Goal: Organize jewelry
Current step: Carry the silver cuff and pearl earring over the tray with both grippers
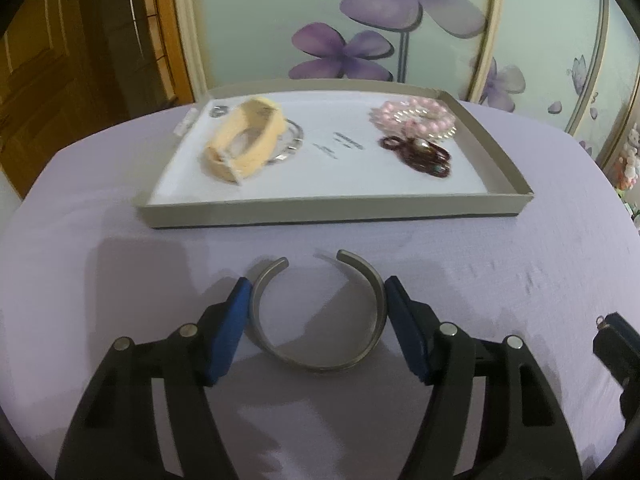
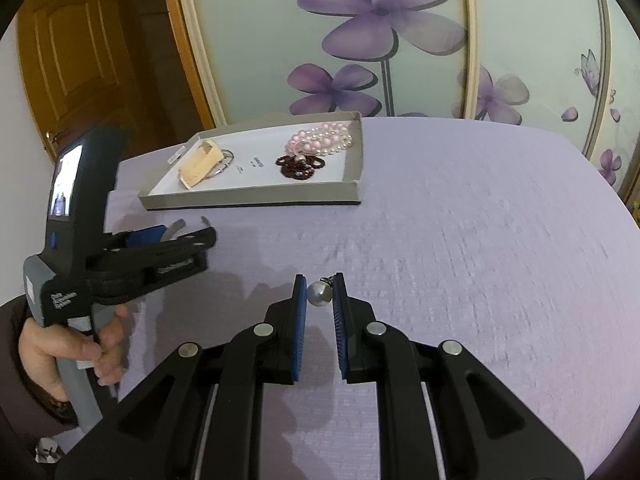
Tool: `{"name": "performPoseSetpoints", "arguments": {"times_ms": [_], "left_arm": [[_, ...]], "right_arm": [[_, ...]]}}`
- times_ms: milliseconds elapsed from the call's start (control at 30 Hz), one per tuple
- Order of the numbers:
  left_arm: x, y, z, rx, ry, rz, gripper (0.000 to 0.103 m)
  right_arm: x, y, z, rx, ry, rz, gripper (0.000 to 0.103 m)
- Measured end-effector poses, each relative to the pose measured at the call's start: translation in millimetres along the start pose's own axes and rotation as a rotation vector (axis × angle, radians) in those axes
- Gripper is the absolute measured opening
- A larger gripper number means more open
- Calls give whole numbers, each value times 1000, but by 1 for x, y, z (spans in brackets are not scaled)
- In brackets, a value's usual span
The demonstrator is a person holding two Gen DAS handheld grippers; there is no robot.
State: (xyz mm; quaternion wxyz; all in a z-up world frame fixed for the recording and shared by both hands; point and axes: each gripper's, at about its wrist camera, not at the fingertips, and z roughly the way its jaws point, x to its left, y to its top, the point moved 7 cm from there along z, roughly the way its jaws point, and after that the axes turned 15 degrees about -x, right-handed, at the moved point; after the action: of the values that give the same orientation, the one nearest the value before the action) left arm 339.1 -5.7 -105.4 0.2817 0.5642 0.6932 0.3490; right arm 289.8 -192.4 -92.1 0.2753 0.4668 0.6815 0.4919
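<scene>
A silver open cuff bracelet (image 1: 316,316) lies on the lilac cloth between the blue pads of my left gripper (image 1: 318,286), which is open around it, pads close to its sides. A grey tray (image 1: 336,212) behind it holds a cream band (image 1: 244,140), a silver bangle (image 1: 292,148), pink and white pearls (image 1: 416,118) and dark red beads (image 1: 420,152). My right gripper (image 2: 320,280) is open around a silver ball pendant (image 2: 319,293) on the cloth. The left gripper (image 2: 176,240) and tray (image 2: 256,198) also show in the right wrist view.
A small ring (image 1: 219,110) sits in the tray's far left corner. A wardrobe panel with purple flowers (image 2: 380,20) stands behind the bed-like surface. A wooden door (image 2: 72,52) is at the left. The person's hand (image 2: 76,344) holds the left gripper's handle.
</scene>
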Motion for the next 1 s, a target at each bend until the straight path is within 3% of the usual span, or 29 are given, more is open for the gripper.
{"name": "performPoseSetpoints", "arguments": {"times_ms": [267,533,1000], "left_arm": [[41,20,-30,-94,11,3,67],[54,44,-43,-165,-19,-18,67],[54,98,-12,-241,-39,-32,67]], "right_arm": [[17,2,2,2,27,-18,14],[29,8,6,-3,41,-29,14],[41,68,36,-92,54,-28,14]]}}
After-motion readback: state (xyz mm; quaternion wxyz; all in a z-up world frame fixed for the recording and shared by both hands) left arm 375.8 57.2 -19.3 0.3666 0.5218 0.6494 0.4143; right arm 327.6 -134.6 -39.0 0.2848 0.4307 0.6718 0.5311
